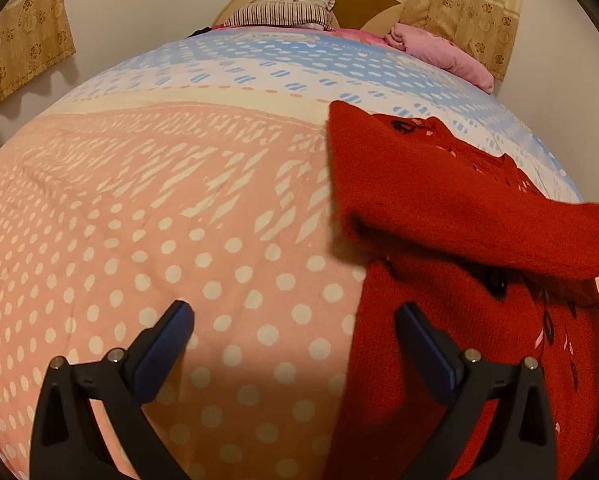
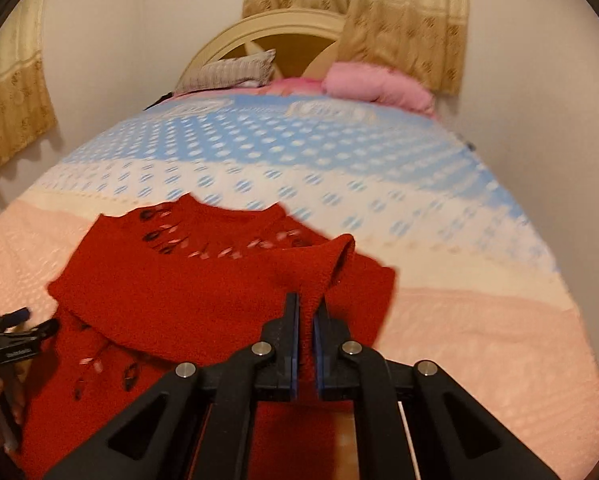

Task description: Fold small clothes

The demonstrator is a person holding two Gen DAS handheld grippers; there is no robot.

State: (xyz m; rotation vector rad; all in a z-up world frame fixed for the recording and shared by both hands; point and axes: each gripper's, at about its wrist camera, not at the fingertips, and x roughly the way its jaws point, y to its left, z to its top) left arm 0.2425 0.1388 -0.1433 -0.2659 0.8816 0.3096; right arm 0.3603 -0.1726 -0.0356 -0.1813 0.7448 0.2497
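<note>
A small red knit sweater (image 1: 451, 216) with a pink and black leaf pattern lies on the bed, at the right of the left wrist view. One sleeve is folded across its chest. My left gripper (image 1: 295, 320) is open and empty, hovering over the bedspread at the sweater's left edge. In the right wrist view the sweater (image 2: 187, 280) fills the lower left. My right gripper (image 2: 306, 312) is shut on the cuff of the sleeve (image 2: 327, 264), holding it lifted over the body. The left gripper (image 2: 15, 336) shows at the left edge.
The bed has a pink, cream and blue dotted bedspread (image 1: 159, 208). A striped pillow (image 1: 283, 14) and a pink bundle (image 1: 439, 50) lie by the cream headboard (image 2: 275, 28). Gold curtains (image 2: 403, 20) hang on the walls around the bed.
</note>
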